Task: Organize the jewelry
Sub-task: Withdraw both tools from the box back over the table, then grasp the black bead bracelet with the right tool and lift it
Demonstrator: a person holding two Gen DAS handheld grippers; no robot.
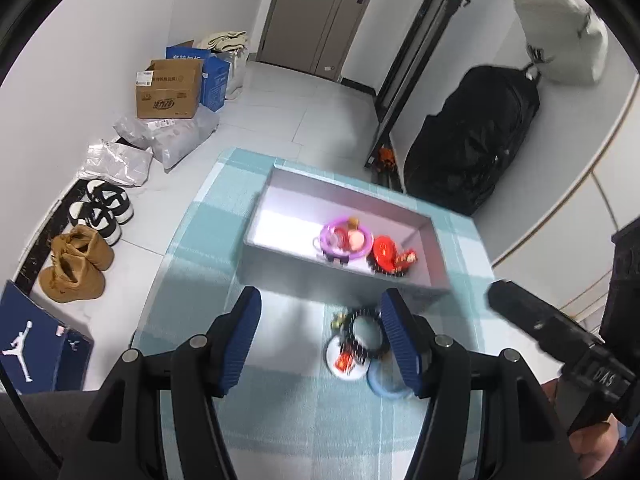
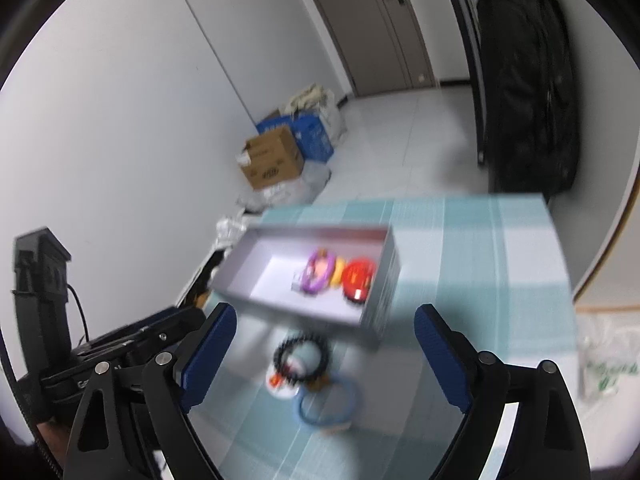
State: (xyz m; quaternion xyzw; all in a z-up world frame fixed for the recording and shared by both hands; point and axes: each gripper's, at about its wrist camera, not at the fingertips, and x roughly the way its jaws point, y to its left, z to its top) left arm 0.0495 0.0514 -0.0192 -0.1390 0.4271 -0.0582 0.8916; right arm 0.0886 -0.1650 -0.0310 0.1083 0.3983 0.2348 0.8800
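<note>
Your left gripper (image 1: 320, 340) hangs over the surface (image 1: 192, 264) with its jaws about half spread and nothing between the blue pads; the pile of loose jewelry lies just inside its right finger. Your right gripper (image 2: 324, 360) has its jaws spread wide, nothing gripped, the same pile below and between them.

Loose pile on the teal checked cloth, near edge of the grey box (image 1: 280, 256): a black beaded bracelet (image 1: 366, 334) on top, a white round piece with red bits (image 1: 342, 360) under it, a light blue bangle (image 1: 380, 384) nearest you. All three touch or overlap. Blurred, so finer detail can't be read.

Inside the box, toward its right end: a purple bangle (image 1: 344, 240) ringing a pinkish item, and just beside it a red round piece (image 1: 386, 254) with black trim. The rest of the box floor is bare.

The box sits just behind the loose pile. In the right wrist view the box (image 2: 304, 308) is angled, the bracelet (image 2: 302, 360) and blue bangle (image 2: 324, 404) in front of it.
</note>
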